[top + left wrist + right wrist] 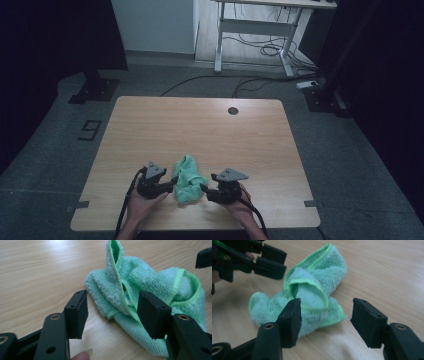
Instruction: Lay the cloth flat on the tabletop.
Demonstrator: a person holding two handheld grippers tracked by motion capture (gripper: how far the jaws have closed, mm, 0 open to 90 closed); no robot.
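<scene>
- The place looks like a lab or test room set up for recording, not a home.
- A plain wooden counter (pixel 150 125) with a round cable hole (pixel 233 110) stands alone on grey carpet (pixel 325 150).
- A number made of dark tape (pixel 89 130) is stuck on the carpet beside it, and tape marks (pixel 310 203) sit at the counter's corners.
- Black stand bases (pixel 94 91) rest on the floor at both sides, with dark curtains (pixel 50 40) behind them.
- Loose cables (pixel 240 82) run across the floor to a white-framed desk (pixel 255 25) at the back, with a tangle of wires under it.
</scene>
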